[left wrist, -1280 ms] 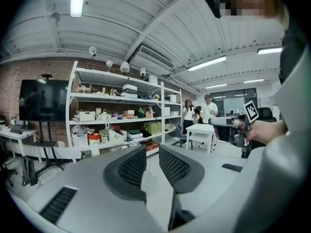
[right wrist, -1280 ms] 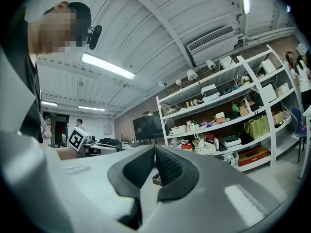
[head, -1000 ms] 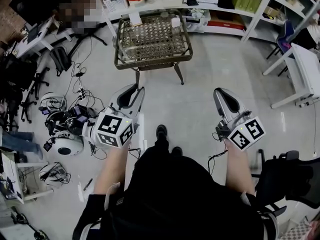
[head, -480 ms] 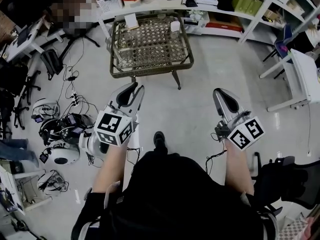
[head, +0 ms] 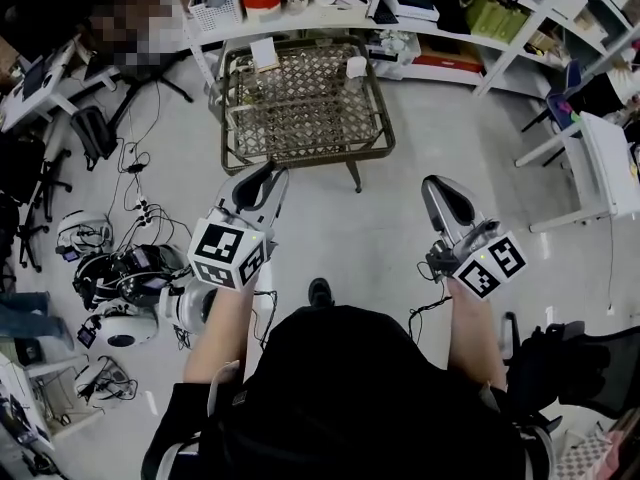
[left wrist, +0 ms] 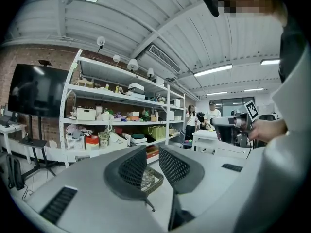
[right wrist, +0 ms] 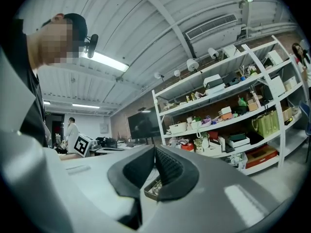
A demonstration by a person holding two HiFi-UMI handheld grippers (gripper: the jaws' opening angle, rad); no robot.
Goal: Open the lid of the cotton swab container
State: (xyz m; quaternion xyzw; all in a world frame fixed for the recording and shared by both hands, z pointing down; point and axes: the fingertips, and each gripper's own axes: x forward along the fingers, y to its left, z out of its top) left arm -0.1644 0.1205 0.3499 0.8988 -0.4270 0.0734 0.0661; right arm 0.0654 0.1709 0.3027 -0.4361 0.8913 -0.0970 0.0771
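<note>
Left gripper (left wrist: 152, 152): jaws a narrow gap apart, nothing between the mesh pads. Through the gap you see only the wicker table (left wrist: 151, 179), well ahead.

Right gripper (right wrist: 154, 150): jaws closed pad to pad, empty. A corner of the same table (right wrist: 151, 191) shows just under the tips.

Head view: left gripper (head: 268, 175) is left of centre and right gripper (head: 441, 184) is right of centre. Both point toward the top of the frame, each with its marker cube nearest the person. Both are over bare floor, well short of the table (head: 300, 154), which sits upper centre.

Cotton swab container (head: 355, 67): small white tub on the table top, by the right rim toward the far end. It is well apart from both grippers and touched by neither. Too small to read the lid state.

A white card-like item (head: 264, 53) stands at the far left of the table top.

Surroundings:
- White shelving (head: 300, 15) full of boxes and baskets runs across the top of the frame, behind the table.
- Cables and gear (head: 120, 268) lie on the floor at left.
- A white desk (head: 612, 158) is at the right edge.
- A black chair (head: 570, 363) is at lower right.
</note>
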